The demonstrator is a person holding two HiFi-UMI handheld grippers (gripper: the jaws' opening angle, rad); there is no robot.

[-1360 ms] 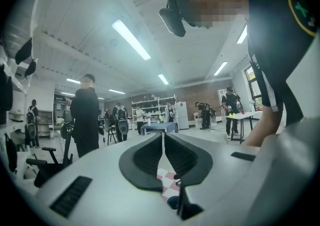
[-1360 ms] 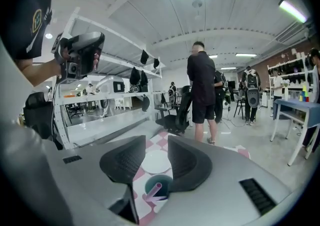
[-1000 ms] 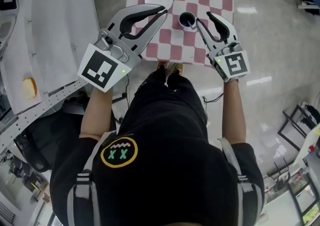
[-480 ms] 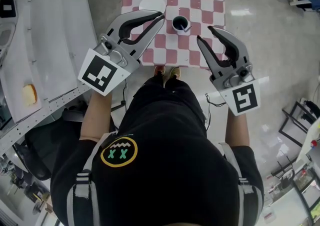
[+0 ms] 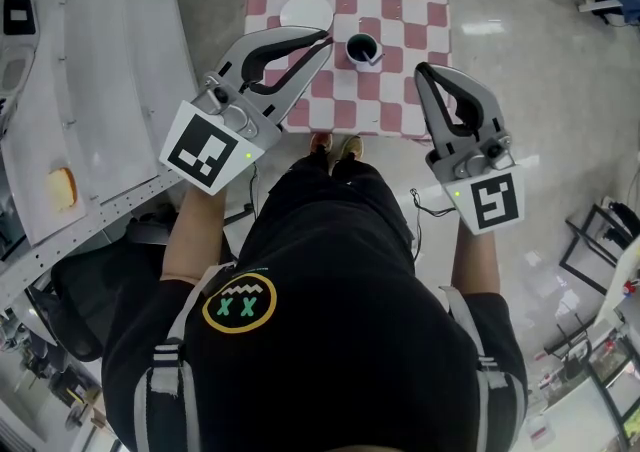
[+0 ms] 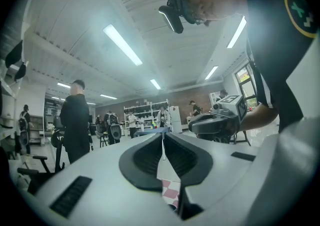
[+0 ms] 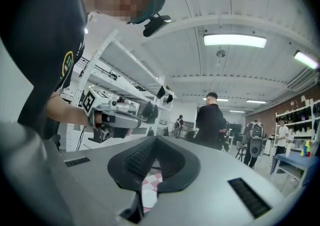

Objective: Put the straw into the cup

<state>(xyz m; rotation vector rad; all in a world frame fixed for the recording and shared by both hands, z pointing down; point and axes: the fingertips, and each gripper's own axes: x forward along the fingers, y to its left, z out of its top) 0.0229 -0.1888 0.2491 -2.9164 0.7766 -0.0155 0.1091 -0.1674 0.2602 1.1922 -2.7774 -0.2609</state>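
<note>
A dark cup stands on the checkered table. A short white piece that looks like the straw sticks out at its rim. My left gripper hovers just left of the cup, held level. Its jaws meet at the tips with only a thin slit between them and nothing visibly held. My right gripper is to the right of the cup, nearer me and apart from it. Its jaws have just been closing and are now shut, with nothing between them.
A white round lid lies on the cloth behind the left gripper. A white workbench runs along the left. My feet are at the table's front edge. People stand in the room beyond.
The right gripper has drawn back from beside the cup, towards me and upward. Its jaws went from wide open to shut. The left gripper has barely shifted.
</note>
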